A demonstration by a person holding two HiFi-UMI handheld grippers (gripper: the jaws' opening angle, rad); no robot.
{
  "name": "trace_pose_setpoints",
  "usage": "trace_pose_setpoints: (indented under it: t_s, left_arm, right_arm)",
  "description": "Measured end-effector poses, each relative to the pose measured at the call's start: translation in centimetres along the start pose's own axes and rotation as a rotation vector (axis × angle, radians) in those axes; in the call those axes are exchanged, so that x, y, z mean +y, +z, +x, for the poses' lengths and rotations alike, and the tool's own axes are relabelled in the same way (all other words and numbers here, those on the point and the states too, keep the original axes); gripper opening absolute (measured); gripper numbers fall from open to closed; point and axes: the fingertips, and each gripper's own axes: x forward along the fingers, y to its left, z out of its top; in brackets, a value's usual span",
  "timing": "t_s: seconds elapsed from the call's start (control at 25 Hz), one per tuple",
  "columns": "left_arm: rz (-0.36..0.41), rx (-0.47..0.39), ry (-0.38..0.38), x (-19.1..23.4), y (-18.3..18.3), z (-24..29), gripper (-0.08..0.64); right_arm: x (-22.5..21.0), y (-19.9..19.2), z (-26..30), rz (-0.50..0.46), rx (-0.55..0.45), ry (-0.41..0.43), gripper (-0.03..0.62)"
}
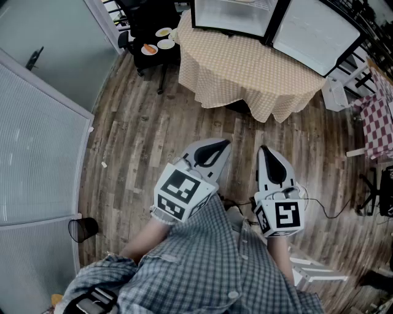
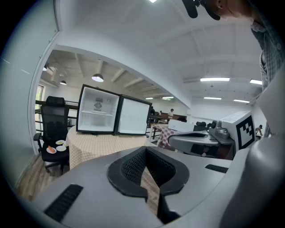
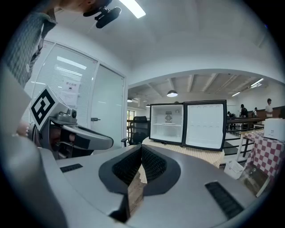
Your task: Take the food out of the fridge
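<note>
Standing well back from the open fridge on the tabletop, we hold the left gripper and right gripper empty, jaws together. Food sits on plates on the chair. The fridge shelves look bare, so we should step closer and check first.

The room is viewed steeply downward from the head, high above the grey-brown wooden plank floor; the left tool and the right tool are seen from above and behind, near the frame's middle; each tool view is taken from just behind its own jaws, close to level, facing forward; the round desk draped in beige checked cloth, well ahead, and the open white mini fridge with black frame on it are shared by all three views; the neighbouring tool is caught at each tool view's edge.
</note>
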Motion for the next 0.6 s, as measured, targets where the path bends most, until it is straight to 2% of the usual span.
trace_pose_setpoints:
  t_s: [0.6]
  left_arm:
    - [0.012,-0.007,-0.014,2.3,-0.4,-1.3,0.006]
  right_arm:
    - [1.9,0.0,1.6,0.012,-0.010,-0.029,0.009]
